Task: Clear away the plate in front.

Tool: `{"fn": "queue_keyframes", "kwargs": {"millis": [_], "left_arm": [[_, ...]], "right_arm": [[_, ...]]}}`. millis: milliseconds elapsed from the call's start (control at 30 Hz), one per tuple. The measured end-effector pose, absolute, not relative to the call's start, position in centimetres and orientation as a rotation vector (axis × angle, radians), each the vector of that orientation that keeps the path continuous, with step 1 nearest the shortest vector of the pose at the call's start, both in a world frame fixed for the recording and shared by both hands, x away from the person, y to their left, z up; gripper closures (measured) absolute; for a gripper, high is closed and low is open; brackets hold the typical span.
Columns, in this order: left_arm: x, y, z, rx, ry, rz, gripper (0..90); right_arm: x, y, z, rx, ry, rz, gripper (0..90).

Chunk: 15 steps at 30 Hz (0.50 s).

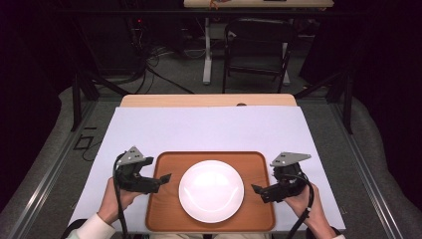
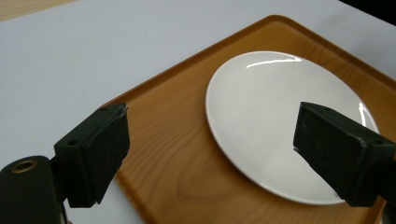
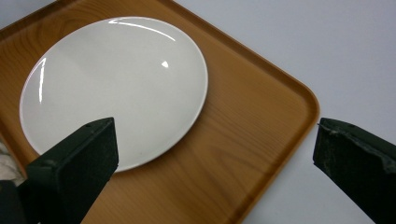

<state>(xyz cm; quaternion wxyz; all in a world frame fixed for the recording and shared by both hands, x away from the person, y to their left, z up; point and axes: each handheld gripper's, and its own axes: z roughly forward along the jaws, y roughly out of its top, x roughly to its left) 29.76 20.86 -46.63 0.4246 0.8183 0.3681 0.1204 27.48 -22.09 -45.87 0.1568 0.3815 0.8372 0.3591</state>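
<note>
Both sets of jaws gape wide, left gripper at nine o'clock, right gripper at three. The plate sits bare on the tray; nothing started yet, seemingly.

white plate on wooden tray, tools flanking

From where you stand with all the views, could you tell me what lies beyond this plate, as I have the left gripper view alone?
Observer: The white plate sits in the middle of a wooden tray, on a white sheet that covers the table.
Operator: Thank you. Where is the other gripper?
Observer: The right gripper is at the tray's right edge, jaws wide open and pointing inward at the plate.
Operator: And mine?
Observer: The left gripper mirrors it at the tray's left edge, jaws also open, holding nothing.
</note>
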Motion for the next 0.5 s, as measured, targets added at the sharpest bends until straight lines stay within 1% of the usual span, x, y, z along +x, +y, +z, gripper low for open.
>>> {"fn": "queue_keyframes", "kwargs": {"millis": [33,167,233,333,500], "left_arm": [[29.4,21.8,-46.7,2.045,0.927,0.321,10.1],[28.9,23.2,-46.8,2.039,0.944,0.348,8.7],[28.5,24.5,-47.1,2.029,0.95,0.338,8.0],[27.9,25.6,-47.5,2.023,0.963,0.363,7.5],[27.7,26.8,-48.3,2.024,1.006,0.376,8.0]], "right_arm": [[27.2,-22.6,-45.8,1.096,2.381,1.026,0.0],[26.2,-23.9,-45.6,1.124,2.346,1.035,0.0],[25.3,-25.2,-46.1,1.18,2.31,1.043,0.0],[24.5,-26.4,-47.0,1.229,2.284,1.047,0.0],[23.9,-27.5,-48.0,1.305,2.275,1.045,0.0]]}}
